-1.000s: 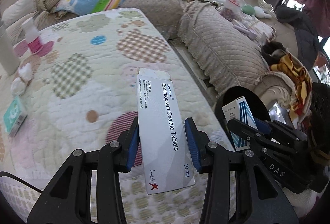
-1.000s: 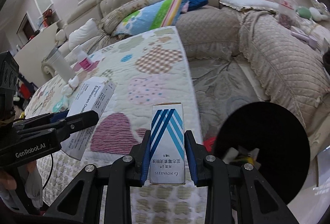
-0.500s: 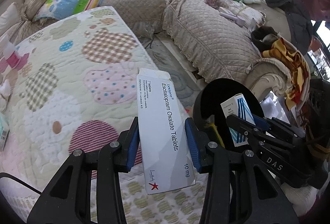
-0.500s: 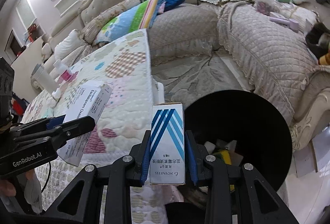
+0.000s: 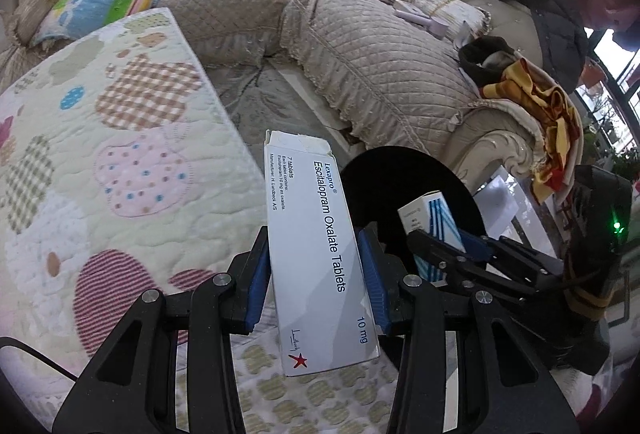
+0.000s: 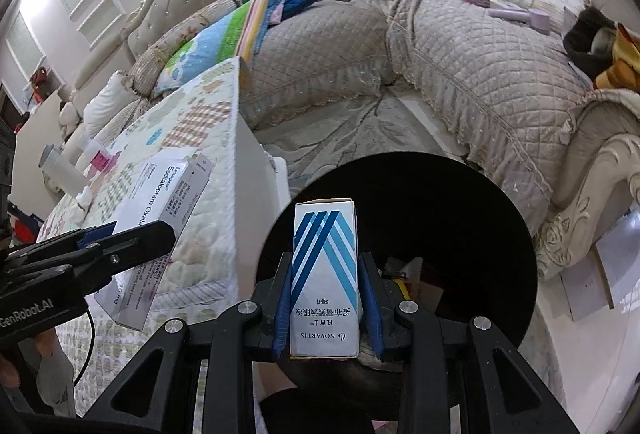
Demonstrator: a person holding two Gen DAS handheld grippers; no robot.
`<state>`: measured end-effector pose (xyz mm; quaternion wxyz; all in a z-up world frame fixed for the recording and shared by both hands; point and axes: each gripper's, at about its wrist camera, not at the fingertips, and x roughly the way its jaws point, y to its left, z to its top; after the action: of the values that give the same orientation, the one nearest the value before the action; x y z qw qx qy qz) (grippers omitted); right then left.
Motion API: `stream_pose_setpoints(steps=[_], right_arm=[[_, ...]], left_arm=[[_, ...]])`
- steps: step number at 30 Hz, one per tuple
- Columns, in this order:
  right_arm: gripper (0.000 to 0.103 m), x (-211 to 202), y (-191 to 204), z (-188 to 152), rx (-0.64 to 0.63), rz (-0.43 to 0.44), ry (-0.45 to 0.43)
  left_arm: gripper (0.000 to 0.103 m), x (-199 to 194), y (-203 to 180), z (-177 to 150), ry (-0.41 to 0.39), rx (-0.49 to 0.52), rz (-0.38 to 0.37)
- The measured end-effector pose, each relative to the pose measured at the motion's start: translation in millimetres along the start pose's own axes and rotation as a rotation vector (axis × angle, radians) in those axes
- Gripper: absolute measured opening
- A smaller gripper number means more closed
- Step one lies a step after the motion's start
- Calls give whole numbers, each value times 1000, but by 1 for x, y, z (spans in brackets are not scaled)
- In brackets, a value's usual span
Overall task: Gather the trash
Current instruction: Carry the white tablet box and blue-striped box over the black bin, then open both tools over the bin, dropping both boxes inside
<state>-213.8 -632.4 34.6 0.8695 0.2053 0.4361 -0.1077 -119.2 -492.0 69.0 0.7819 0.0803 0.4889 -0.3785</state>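
Trash is in hand on both sides, and neither piece has yet been dropped. The left gripper [image 5: 316,282] has its fingers [image 5: 256,282] pressed on the long sides of a grey tablet box [image 5: 316,258], held above the near right corner of the quilted surface [image 5: 120,162], beside the bin and not over it. The right gripper [image 6: 326,308] has its fingers [image 6: 282,308] clamped on a small blue-striped eye-drop box [image 6: 324,274], which hangs over the open mouth of the black bin [image 6: 460,202] standing on the floor just right of the surface. Some scraps already lie in the bottom of the bin, so part of the collecting looks done.

What is left, by my judgement: release the eye-drop box, which seems ready to fall straight in, then bring the tablet box further right over the rim and let it go too. At the far left of the surface a white bottle [image 6: 60,170] and a pink-capped bottle [image 6: 98,158] stand, with small white bits near them; whether those count as trash I cannot tell.
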Motion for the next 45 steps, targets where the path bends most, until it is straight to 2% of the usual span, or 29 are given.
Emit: stream_pose_setpoints(steps=[10, 34, 36, 37, 45], right_arm=[[30, 5, -18, -3, 34, -13, 12], [31, 11, -41, 0, 85, -74, 28], [42, 10, -41, 0, 90, -78, 26], [44, 9, -40, 0, 93, -78, 26], [44, 9, -40, -1, 102, -78, 36]], left_arm=[[41, 15, -13, 5, 19, 7, -35], [45, 23, -15, 9, 35, -15, -123], [45, 22, -15, 9, 33, -12, -130], [46, 21, -15, 9, 31, -11, -130], [50, 14, -7, 6, 25, -16, -122]])
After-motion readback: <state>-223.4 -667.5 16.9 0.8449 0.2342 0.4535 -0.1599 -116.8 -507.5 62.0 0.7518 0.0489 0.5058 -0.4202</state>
